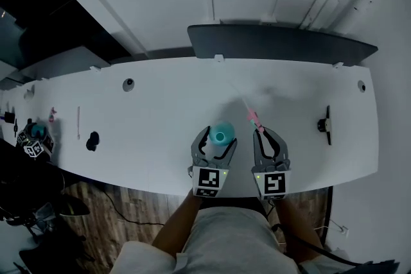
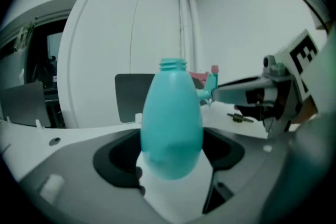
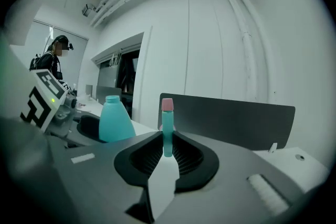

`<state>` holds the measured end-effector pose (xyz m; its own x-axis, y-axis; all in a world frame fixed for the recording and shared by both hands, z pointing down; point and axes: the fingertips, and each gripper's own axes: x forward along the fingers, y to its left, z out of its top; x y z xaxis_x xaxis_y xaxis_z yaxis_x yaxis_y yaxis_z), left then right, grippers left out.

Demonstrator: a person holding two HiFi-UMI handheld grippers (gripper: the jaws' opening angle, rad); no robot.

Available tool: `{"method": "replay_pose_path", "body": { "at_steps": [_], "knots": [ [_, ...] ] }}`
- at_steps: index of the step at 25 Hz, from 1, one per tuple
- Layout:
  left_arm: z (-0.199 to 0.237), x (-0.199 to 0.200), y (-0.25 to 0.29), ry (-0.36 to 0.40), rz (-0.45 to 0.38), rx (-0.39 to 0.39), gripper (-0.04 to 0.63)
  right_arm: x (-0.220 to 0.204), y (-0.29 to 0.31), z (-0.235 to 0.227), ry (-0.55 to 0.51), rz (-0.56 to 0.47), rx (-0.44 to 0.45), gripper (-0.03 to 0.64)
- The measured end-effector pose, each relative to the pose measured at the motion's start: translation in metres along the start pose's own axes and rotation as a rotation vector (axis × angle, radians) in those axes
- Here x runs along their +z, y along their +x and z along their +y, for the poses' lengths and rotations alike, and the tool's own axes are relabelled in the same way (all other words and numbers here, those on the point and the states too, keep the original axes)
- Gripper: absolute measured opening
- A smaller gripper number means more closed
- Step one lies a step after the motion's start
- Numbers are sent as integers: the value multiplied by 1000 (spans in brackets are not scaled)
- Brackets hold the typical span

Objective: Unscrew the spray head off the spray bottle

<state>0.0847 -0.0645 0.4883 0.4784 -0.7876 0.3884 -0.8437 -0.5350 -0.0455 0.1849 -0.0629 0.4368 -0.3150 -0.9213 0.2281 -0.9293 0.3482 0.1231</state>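
- Teal plastic bottle [image 2: 172, 123] sits upright in the left gripper [image 1: 218, 138], whose jaws clamp its wide belly. Its threaded neck is bare.
- Just right of the bottle and apart from its neck, the right gripper [image 1: 266, 135] has its jaws drawn in narrow on the spray head [image 3: 167, 128], a slim teal stem with a pink tip.
- From the spray head, the dip tube [image 1: 239, 94] trails away beyond the bottle, so the unscrewing looks done.
- Likely handling: the bottle seems light, smooth and thin-walled. A hard squeeze would dent it and a loose one would let it slip, so the belly is the best hold.
- The spray head looks stiff, but its tube is thin and bendy, so grip the stem.
- Count: 1 bottle, 1 spray head, 1 dip tube, 2 grippers.
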Motion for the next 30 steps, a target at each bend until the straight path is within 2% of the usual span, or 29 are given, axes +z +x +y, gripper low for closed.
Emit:
{"method": "replay_pose_path", "body": {
  "at_steps": [4,9,14,20,30],
  "knots": [
    [4,14,-17,-27,-36,69,359,-5,-10,4,51,-17,5,60],
    [2,31,-58,-40,-100,122,359,9,-36,18,86,-61,-1,60],
    [-17,44,-89,-21,-172,96,360,23,-70,36,97,-107,-30,60],
    [-39,43,-150,-15,-229,55,360,29,-127,68,86,-111,-71,59],
    [-59,26,-240,-61,-296,26,359,42,-212,121,50,-99,-118,60]
  ]
}}
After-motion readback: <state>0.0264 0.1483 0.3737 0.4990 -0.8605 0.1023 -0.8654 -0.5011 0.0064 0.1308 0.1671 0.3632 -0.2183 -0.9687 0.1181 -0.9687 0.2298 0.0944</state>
